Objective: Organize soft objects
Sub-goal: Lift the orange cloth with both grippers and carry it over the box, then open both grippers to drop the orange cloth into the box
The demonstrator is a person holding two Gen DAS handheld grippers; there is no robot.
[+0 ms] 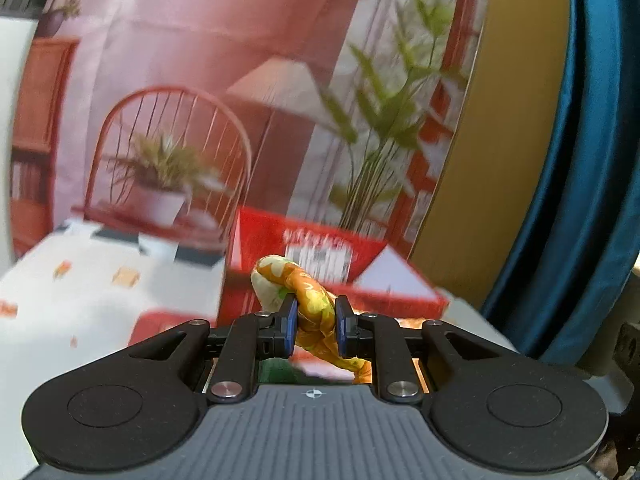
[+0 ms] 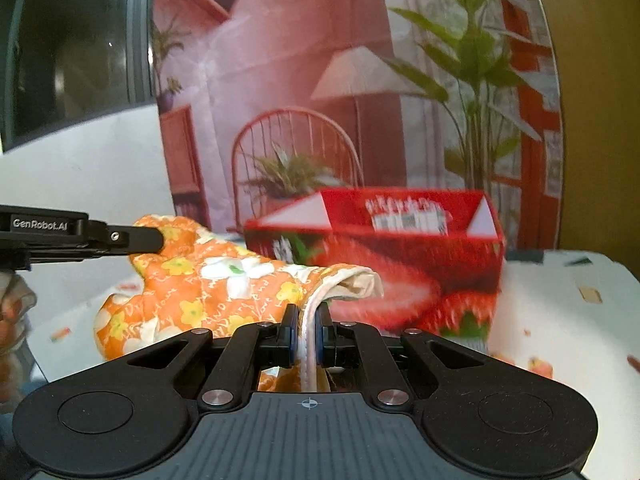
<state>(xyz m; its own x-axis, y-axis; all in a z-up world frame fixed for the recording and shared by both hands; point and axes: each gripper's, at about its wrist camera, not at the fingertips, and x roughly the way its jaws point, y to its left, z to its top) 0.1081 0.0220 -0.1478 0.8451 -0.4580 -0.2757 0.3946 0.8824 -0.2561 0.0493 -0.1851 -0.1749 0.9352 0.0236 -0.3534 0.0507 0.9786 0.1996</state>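
1. Left gripper (image 1: 316, 330) points slightly downward, clamped on the orange floral mitt (image 2: 208, 280) at one end.
2. Right gripper (image 2: 307, 334) pinches the mitt's white-trimmed cuff, holding it above the desk (image 2: 560, 320).
3. Red strawberry box (image 2: 400, 264) stands just behind, contents unclear.

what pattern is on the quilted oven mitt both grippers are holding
Orange quilted fabric oven mitt with white and yellow flowers and a cream edge; clearest in the right wrist view.

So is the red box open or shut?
Open: the red box has no lid on top, and its white inner walls and printed back wall show.
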